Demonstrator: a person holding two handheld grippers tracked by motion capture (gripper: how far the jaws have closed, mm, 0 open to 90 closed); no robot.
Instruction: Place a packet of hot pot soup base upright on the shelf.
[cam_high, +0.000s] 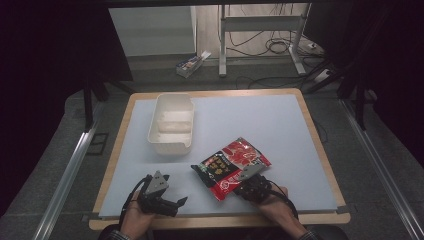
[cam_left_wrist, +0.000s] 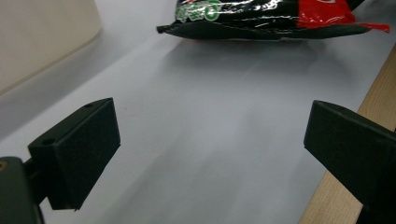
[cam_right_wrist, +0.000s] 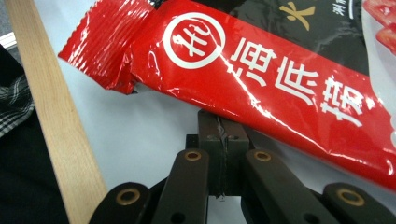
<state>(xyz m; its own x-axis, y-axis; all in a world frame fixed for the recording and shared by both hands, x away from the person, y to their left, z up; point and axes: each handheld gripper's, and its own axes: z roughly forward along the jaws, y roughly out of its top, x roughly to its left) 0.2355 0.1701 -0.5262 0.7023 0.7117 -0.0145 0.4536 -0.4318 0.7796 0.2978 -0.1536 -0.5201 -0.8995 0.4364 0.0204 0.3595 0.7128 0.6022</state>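
gripping the red snack bag (cam_high: 231, 167), right tongs (cam_right_wrist: 225, 122) shut; white tub (cam_high: 170, 123) nearby.

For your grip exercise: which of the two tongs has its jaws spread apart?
The left tongs, low over the bare mat, jaws wide with nothing between. The right tongs are pressed shut at the red snack packet.

Lab/test bay, not a home: wood-edged bench w/ pale blue mat (cam_high: 280, 120); beyond the tongs, bare floor w/ loose cables (cam_high: 272, 45), metal frame legs (cam_high: 222, 40), black curtains (cam_high: 45, 60) both sides.
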